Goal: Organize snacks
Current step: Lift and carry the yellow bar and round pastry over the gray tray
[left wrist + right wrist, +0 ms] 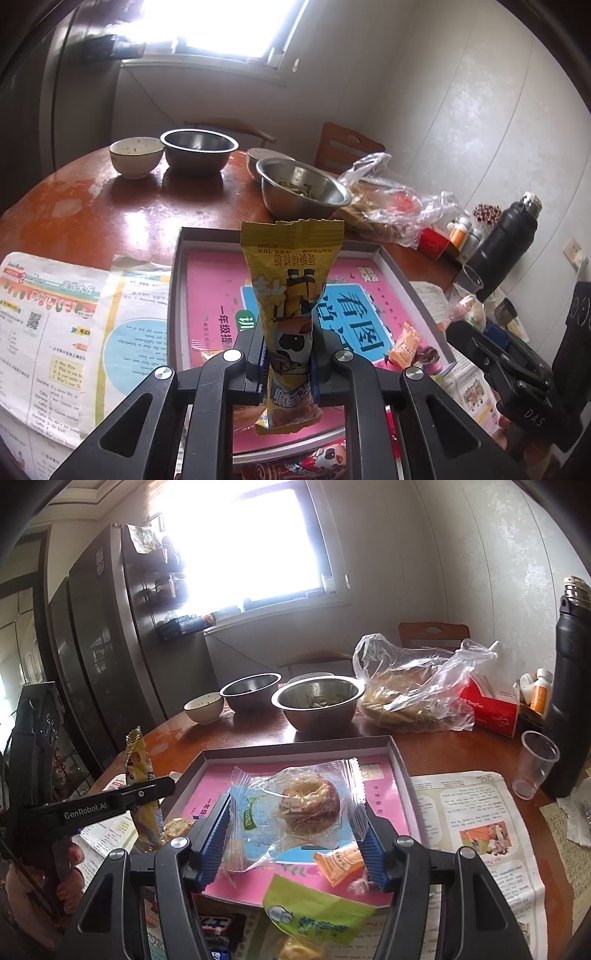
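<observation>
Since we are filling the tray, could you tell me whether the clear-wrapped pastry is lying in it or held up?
Held up: the right gripper clamps the pastry packet above the tray.

"GenRobot.AI" is printed in white on the left gripper [147,794], seen in the right wrist view. "DAS" can be made out on the right gripper [517,373] in the left wrist view. Big Chinese characters 看图 are shown upside down on the pink book [354,310] in the tray, with 一年级 beside them. "10克" is printed on the yellow packet [291,295]. The newspaper [48,332] text is too small to read, though a QR code is spotted.
</observation>
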Tool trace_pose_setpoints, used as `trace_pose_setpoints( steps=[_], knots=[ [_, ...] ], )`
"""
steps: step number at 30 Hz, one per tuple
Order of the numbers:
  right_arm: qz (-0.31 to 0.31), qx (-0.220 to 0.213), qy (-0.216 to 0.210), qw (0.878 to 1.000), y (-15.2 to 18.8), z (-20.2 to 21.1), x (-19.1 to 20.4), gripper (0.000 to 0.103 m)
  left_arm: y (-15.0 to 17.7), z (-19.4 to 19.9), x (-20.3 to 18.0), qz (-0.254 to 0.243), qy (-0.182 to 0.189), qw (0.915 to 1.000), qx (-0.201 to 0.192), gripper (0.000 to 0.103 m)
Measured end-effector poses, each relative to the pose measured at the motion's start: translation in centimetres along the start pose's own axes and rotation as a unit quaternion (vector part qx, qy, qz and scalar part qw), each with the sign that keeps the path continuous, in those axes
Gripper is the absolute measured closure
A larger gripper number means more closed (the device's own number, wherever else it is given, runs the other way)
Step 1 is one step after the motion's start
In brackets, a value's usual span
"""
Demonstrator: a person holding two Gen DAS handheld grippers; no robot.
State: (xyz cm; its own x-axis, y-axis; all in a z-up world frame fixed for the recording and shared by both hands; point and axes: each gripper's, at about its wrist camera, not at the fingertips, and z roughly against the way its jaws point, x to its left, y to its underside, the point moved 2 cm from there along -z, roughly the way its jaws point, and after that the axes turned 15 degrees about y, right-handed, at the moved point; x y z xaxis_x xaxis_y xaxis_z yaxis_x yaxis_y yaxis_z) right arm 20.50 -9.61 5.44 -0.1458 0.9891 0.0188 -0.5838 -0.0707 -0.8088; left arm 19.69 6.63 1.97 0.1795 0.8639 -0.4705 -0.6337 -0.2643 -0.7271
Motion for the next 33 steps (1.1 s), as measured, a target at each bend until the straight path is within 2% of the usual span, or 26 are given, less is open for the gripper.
trace_pose_setpoints(
  steps=[15, 21, 33],
  knots=[
    [-0.001, 0.020, 0.005, 1.000, -0.2, -2.8, 0.3, 0.040, 1.1, -2.8, 0.3, -0.004, -0.004, 0.9993, 0.038, 0.086],
    [-0.005, 0.041, 0.015, 0.999, 0.0, -4.5, 0.6, 0.040, 1.4, -3.4, 0.3, -0.005, -0.006, 0.9986, 0.053, 0.086],
    [0.018, 0.074, 0.003, 0.997, 1.5, -6.1, 2.3, 0.040, 1.7, -3.8, 0.8, -0.006, -0.008, 0.9977, 0.067, 0.086]
  ],
)
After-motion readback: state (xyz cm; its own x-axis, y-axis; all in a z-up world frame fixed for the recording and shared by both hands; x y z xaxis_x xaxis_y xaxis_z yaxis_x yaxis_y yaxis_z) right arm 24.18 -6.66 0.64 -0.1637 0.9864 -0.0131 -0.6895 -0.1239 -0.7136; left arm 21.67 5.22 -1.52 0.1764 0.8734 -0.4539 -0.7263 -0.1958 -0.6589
